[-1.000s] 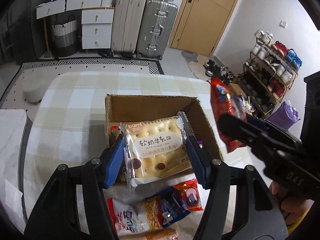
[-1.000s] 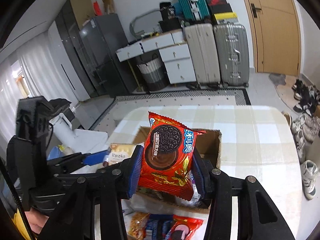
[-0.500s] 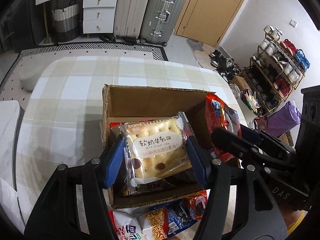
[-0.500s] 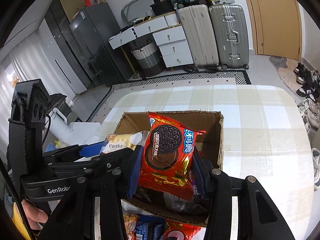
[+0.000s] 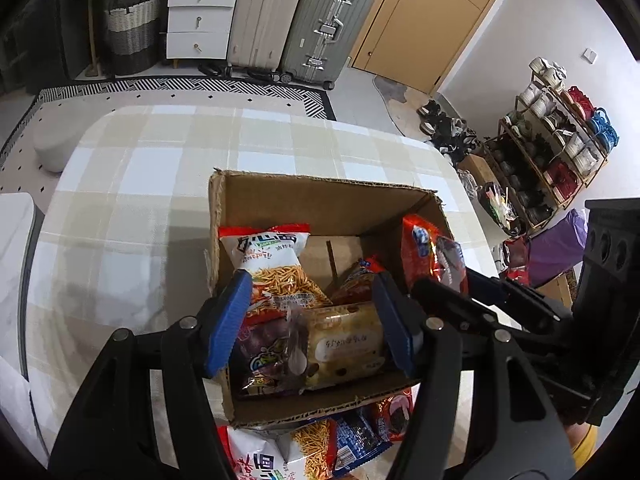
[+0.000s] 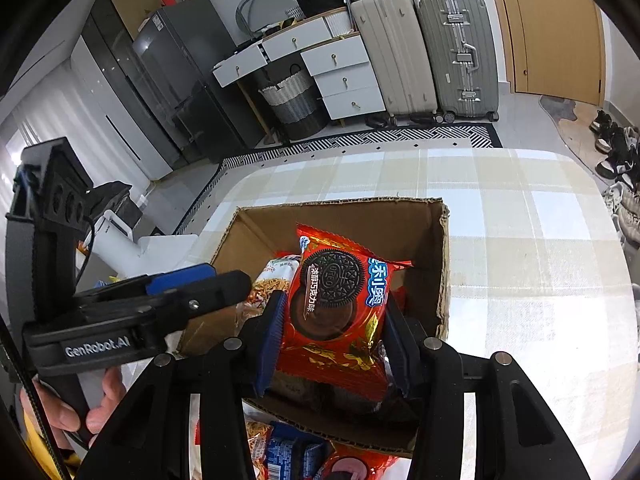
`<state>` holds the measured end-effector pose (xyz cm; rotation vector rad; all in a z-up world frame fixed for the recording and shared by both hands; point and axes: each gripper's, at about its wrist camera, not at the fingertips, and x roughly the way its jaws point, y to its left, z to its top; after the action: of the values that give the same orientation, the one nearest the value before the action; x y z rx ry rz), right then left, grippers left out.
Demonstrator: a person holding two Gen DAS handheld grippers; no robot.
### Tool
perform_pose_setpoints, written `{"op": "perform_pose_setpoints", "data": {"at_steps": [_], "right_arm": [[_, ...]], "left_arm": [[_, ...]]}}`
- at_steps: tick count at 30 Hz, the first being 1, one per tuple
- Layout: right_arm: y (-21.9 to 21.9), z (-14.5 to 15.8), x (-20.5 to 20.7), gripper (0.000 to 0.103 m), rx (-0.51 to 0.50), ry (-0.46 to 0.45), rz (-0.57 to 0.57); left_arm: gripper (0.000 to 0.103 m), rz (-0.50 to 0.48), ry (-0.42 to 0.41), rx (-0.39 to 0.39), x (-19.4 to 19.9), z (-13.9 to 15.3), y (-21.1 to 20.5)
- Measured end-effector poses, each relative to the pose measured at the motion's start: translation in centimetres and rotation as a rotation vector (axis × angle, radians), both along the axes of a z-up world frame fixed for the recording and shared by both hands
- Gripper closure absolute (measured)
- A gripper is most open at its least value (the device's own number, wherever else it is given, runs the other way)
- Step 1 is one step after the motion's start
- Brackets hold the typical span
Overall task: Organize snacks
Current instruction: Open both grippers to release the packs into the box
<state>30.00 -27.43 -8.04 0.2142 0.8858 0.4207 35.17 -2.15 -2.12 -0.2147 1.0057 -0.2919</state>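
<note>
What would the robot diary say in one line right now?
left claw: open over brown cardboard box | right claw: shut on red Oreo cookie packet | yellow cracker packet: in box

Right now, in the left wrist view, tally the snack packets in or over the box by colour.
Red: 2, Oreo packet and another red packet
White: 1, stick-snack bag
Purple: 1, purple bag
Beige: 1, cracker pack
Total: 5
</note>
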Motion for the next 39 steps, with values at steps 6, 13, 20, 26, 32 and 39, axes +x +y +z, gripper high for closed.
{"op": "perform_pose_setpoints", "data": {"at_steps": [6, 13, 20, 26, 32, 39], "right_arm": [[0.9, -0.2, -0.1, 0.056, -0.024, 0.014, 0.009], [1.7, -0.2, 0.1, 0.055, -0.054, 0.010, 0.008], [1.0, 1.1, -0.7, 0.053, -0.050, -0.016, -0.011], [0.3, 2.9, -2.7, 0.053, -0.027, -0.052, -0.025], [-0.1, 5.0, -6.2, 0.052, -0.002, -0.094, -0.030], [0.4, 7.8, -13.3, 0.048, 0.036, -0.221, -0.006]], "left_arm": [[0.044, 0.010, -0.014, -0.006, -1.0, 1.0, 0.4], [0.044, 0.014, -0.013, 0.000, -2.1, 1.8, 1.0], [0.044, 0.016, -0.010, -0.006, -3.6, 2.4, 1.6], [0.040, 0.008, -0.032, 0.002, -6.2, 3.4, 1.6], [0.033, 0.016, -0.075, 0.021, -10.1, 5.2, 1.6], [0.025, 0.033, -0.147, 0.006, -16.1, 7.5, 2.5]]}}
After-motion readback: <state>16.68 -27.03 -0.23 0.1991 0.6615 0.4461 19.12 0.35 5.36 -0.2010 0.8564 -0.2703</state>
